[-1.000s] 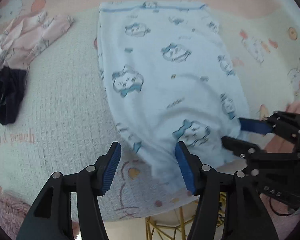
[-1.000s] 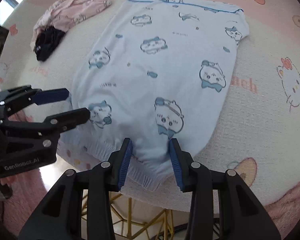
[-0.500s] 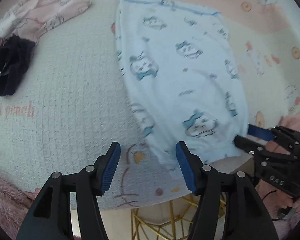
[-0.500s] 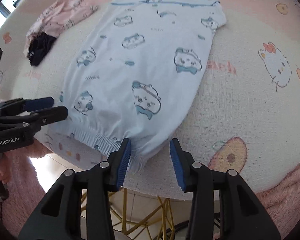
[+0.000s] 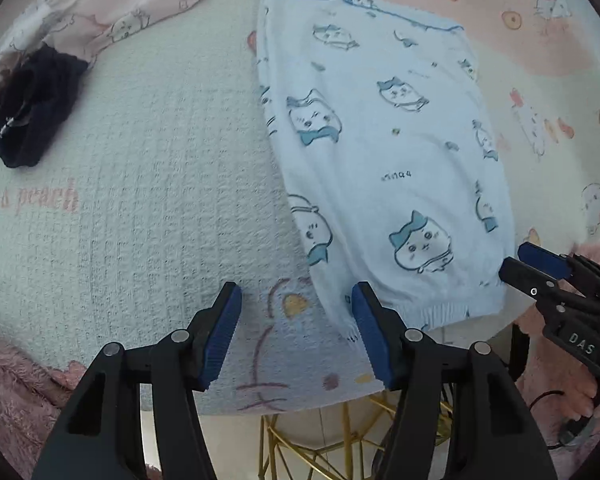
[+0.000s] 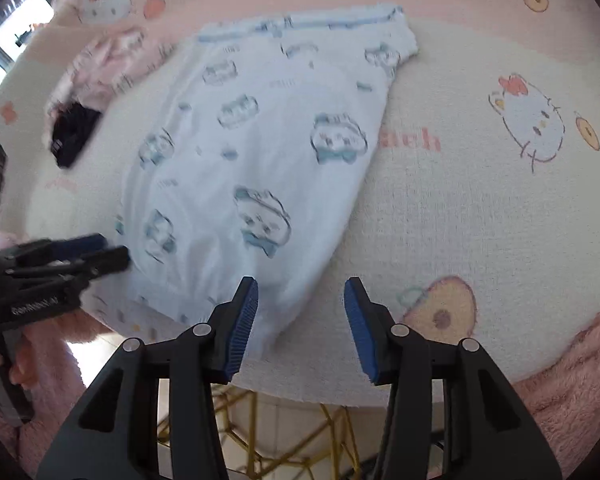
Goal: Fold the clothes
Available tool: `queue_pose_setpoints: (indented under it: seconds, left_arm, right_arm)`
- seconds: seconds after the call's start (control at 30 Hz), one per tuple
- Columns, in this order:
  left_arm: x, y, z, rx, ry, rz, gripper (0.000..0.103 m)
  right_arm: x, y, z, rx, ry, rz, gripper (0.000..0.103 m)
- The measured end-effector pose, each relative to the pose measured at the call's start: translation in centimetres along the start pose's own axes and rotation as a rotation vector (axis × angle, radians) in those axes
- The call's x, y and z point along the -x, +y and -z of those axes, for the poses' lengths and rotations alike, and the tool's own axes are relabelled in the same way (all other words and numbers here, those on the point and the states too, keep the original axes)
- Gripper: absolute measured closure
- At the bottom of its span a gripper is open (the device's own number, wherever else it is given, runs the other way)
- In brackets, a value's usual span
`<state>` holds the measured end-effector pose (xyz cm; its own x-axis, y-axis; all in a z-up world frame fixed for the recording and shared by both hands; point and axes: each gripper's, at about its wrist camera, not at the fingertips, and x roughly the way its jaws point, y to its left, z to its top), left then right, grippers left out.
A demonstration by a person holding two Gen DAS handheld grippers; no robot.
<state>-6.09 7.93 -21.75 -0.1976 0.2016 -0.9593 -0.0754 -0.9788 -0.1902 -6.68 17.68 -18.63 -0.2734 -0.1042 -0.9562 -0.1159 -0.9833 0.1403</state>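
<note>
1. Left wrist view, far left: I see a pink printed garment [image 5: 112, 16] bunched at the top corner of the white waffle blanket [image 5: 148, 168], with a dark navy item [image 5: 32, 116] lying against its lower end.
2. Moving right, the pink lettering [image 5: 32, 200] printed on the blanket sits well apart from the clothes.
3. My left gripper [image 5: 296, 332] is spread wide and holds nothing; its right pad [image 5: 370, 340] sits just at the near left corner of the light-blue cat-print garment [image 5: 384, 152], and I cannot tell whether it touches the cloth.
4. That blue garment lies flat on the blanket, its elastic band at the near table edge and its blue-trimmed edge at the far side.
5. At the right edge, my other gripper's tips reach the garment's near right corner.
6. Right wrist view, left side: the left gripper points at the cloth's corner, with a person's fingers [image 6: 20, 364] below it.
7. The right gripper [image 6: 300, 322] stands wide apart and empty; its left pad [image 6: 244, 320] is beside the hem [image 6: 196, 312], its right pad over bare blanket.
8. A gold wire frame [image 6: 260, 432] shows under the table edge.
</note>
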Motion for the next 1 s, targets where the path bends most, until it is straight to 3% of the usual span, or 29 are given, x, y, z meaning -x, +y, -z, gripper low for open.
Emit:
queue_pose_setpoints:
  seconds: [0.07,0.13,0.3,0.4,0.47,0.53,0.63,0.7,0.87,0.93,1.0]
  left_arm:
    - [1.0,0.0,0.2,0.018,-0.029,0.017,0.043]
    - [2.0,0.0,0.4,0.037,-0.057,0.033,0.043]
    - [4.5,-1.0,0.7,0.009,-0.145,0.108,0.043]
    - [6.7,3.5,1.7,-0.058,-0.138,0.145,0.043]
    - [0.0,2.9,-0.1,-0.098,-0.067,0.046,0.043]
    - [-1.6,3.0,0.3,-0.135,-0.038,-0.035,0.041]
    - [0.7,4.2,0.9,-0.102,-0.056,-0.031,0.041]
    - [2.0,4.2,0.7,-0.105,-0.111,-0.004,0.041]
    - [3.0,2.9,-0.9,-0.154,-0.199,0.042,0.041]
    - [2.0,2.7,-1.3,-0.197,-0.164,-0.003,0.041]
    - [-1.5,1.6,-2.1,-0.239,-0.094,-0.062,0.041]
  right_arm:
    - [-1.2,0.2,0.2,0.019,0.058,0.046,0.057]
    - [-0.3,-0.7,0.1,-0.023,0.056,0.013,0.057]
    - [1.5,-1.4,-0.9,-0.055,-0.036,-0.017,0.057]
    - [0.4,-0.7,-0.9,-0.018,0.009,-0.016,0.057]
    - [-0.1,0.1,-0.5,0.032,0.032,0.032,0.057]
    - [-0.6,0.8,-0.1,0.077,0.053,0.075,0.057]
    - [0.1,-0.1,-0.1,0.041,0.036,0.033,0.057]
    - [0.8,-0.7,-0.5,0.012,-0.001,-0.001,0.057]
    - [2.4,0.6,-2.9,0.04,-0.152,-0.06,0.057]
    - [2.2,1.1,-4.0,0.079,-0.134,-0.056,0.057]
    - [1.9,1.5,-3.2,0.115,-0.09,-0.024,0.057]
